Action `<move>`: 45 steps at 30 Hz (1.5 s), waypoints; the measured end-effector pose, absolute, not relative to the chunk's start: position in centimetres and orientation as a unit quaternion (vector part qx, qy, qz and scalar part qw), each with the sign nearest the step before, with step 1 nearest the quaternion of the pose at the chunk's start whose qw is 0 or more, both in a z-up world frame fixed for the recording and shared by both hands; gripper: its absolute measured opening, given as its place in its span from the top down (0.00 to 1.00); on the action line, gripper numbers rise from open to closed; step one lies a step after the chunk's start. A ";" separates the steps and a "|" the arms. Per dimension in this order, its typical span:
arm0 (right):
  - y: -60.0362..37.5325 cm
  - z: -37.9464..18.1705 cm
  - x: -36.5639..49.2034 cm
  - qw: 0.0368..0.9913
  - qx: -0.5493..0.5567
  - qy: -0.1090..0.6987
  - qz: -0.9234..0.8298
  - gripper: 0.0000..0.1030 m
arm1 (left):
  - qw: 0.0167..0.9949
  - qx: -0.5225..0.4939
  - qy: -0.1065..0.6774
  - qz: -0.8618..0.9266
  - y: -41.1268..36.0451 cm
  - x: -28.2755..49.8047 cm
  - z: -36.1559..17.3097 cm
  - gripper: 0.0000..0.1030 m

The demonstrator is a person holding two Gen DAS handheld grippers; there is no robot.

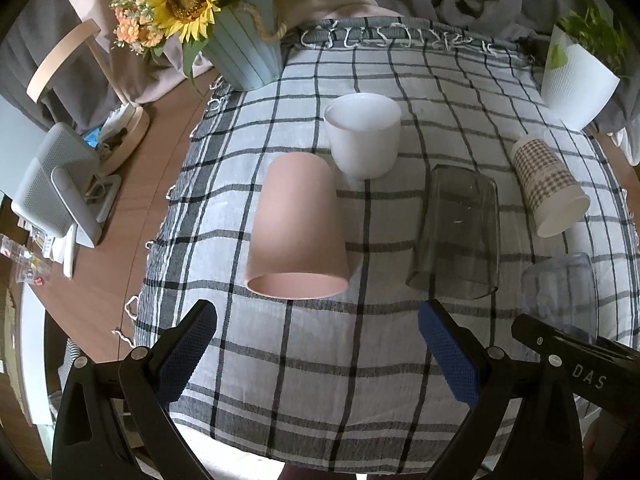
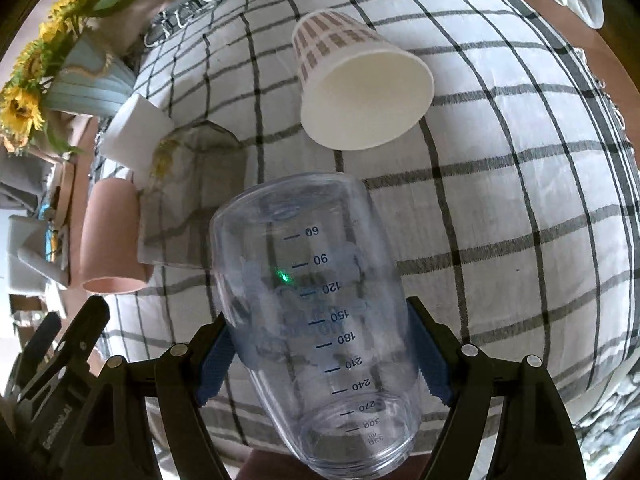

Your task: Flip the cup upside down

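At the far left of the left wrist view, a wooden stand (image 1: 64, 60) and a grey speaker-like device (image 1: 56, 188) are being seen on the brown table (image 1: 132, 216), beside the checked cloth (image 1: 320, 360). A pale blue pot of sunflowers (image 1: 244, 48) is being shown at the cloth's far left corner. The left gripper (image 1: 316, 340) is being held wide open above the cloth's near edge, with nothing between its blue pads (image 1: 188, 352). Just ahead of it, a pink cup (image 1: 298, 232) is being shown mouth down on the cloth, and a white cup (image 1: 362, 132) is standing upright just behind it. To the right, a smoky glass tumbler (image 1: 456, 232) is being seen mouth down, and a checked paper cup (image 1: 548, 184) is lying on its side with its mouth toward the camera. A white planter (image 1: 576, 76) is being shown at the far right corner.

At the right edge of this view, the clear measuring cup (image 1: 560, 296) is being seen just above the right tool's black arm. In the right wrist view, this measuring cup (image 2: 320, 320) is being gripped across its body by the right gripper (image 2: 320, 352), its blue pads (image 2: 216, 360) pressing both sides. The cup is being held above the cloth (image 2: 500, 200), tilted, with its printed scale reading upside down and its open mouth nearest the camera.
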State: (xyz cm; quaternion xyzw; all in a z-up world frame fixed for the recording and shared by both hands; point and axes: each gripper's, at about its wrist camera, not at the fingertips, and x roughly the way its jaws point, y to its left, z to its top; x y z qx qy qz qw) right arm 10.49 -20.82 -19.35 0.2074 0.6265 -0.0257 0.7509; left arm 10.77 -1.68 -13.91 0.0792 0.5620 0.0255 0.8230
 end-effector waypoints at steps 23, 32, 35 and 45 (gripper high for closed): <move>-20.9 -19.0 10.2 0.765 0.188 0.615 -0.037 0.17 | 0.836 0.074 0.543 0.034 -1.7 10.4 -12.1 0.00; -23.6 -12.7 7.0 0.812 0.223 0.535 -0.070 0.17 | 0.838 0.044 0.544 -0.023 -3.3 9.9 -9.3 0.00; -24.9 -11.7 5.8 0.817 0.231 0.521 -0.088 0.17 | 0.832 0.043 0.550 -0.056 -5.1 9.7 -8.7 0.00; -29.7 -10.3 2.1 0.819 0.267 0.491 -0.131 0.17 | 0.808 0.058 0.574 -0.120 -10.7 10.0 -8.8 0.00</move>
